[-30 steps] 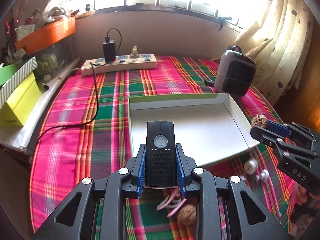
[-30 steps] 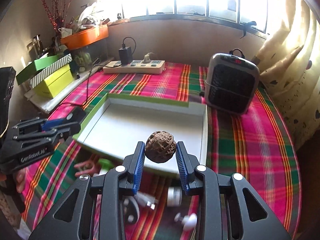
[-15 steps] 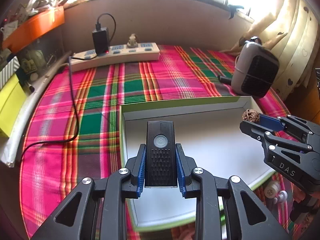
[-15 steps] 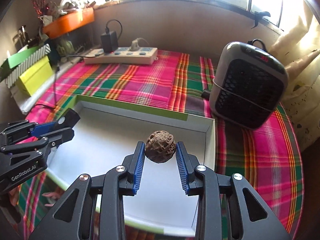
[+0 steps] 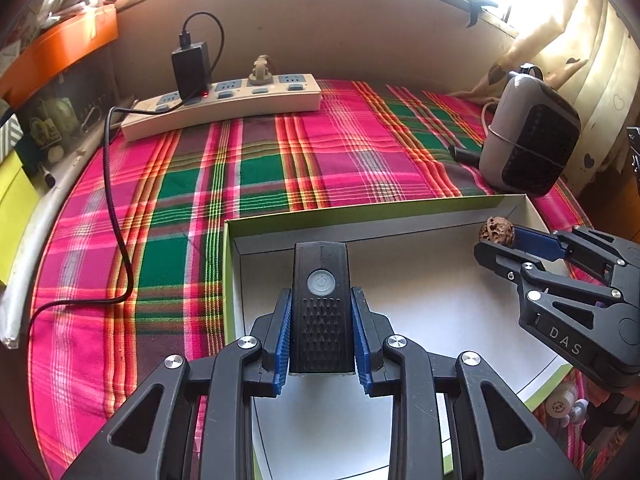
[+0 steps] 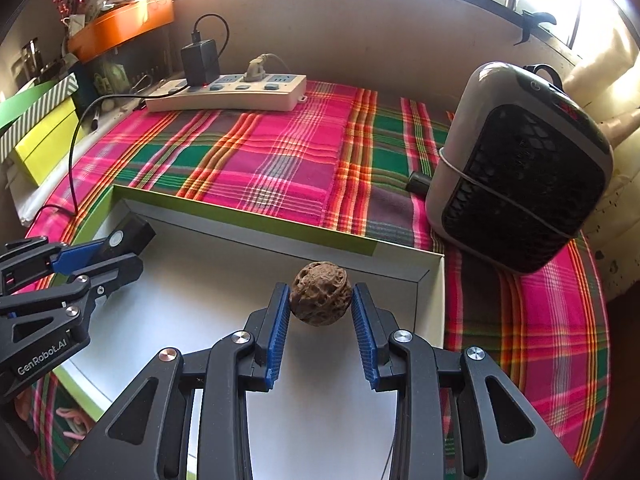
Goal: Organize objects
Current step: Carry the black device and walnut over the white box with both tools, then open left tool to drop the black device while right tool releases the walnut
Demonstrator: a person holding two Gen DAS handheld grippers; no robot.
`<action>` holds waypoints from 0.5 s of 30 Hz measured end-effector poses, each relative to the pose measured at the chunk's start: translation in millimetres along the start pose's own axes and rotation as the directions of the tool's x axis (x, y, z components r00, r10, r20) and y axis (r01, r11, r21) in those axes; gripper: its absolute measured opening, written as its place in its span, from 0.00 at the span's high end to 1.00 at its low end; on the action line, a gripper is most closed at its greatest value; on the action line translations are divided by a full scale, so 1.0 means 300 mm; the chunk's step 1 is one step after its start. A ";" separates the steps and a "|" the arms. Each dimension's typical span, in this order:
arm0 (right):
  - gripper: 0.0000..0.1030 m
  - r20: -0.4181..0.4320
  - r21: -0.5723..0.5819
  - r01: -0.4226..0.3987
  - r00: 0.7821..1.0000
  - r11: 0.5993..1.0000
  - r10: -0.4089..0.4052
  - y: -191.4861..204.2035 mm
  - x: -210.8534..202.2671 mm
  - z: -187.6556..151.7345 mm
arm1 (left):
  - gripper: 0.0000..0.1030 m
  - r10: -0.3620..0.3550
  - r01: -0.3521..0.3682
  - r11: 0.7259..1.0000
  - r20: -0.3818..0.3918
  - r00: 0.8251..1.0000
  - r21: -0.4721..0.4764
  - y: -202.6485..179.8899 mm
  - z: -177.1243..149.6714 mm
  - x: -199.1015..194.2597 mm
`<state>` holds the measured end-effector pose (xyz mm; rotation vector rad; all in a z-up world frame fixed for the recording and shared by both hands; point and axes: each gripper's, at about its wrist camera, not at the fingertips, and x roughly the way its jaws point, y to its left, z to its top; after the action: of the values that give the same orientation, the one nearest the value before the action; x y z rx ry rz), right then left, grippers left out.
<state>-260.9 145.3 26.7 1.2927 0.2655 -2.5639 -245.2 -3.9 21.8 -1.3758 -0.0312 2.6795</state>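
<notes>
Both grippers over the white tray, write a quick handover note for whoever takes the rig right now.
Left gripper: shut on the black device, held over the white tray, near its left wall.
Right gripper: shut on the walnut, held over the tray's far right corner.
Done: both items picked up and brought over the tray.
Left: set both down in the tray, then fetch the small items still on the plaid cloth beside it.

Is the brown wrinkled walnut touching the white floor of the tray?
Cannot tell. The right wrist view shows the brown wrinkled walnut clamped in the right gripper over the white tray floor; no gap shows.
</notes>
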 end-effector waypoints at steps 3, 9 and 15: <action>0.68 -0.007 0.001 0.004 1.000 1.000 -0.004 0.000 0.011 0.002 | 0.76 0.005 -0.005 1.000 -0.003 1.000 0.005 -0.006 0.001 0.007; 0.68 -0.021 0.001 0.007 1.000 1.000 -0.007 0.000 0.021 0.004 | 0.76 0.004 -0.004 1.000 -0.001 1.000 0.004 -0.010 -0.003 0.007; 0.68 -0.030 0.007 0.007 1.000 1.000 -0.007 -0.001 0.033 0.002 | 0.76 0.006 -0.006 1.000 -0.001 1.000 0.005 -0.008 -0.003 0.008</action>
<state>-267.2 143.9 19.1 1.3360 0.2674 -2.5556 -245.7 -1.3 19.5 -1.3779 -0.0211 2.6817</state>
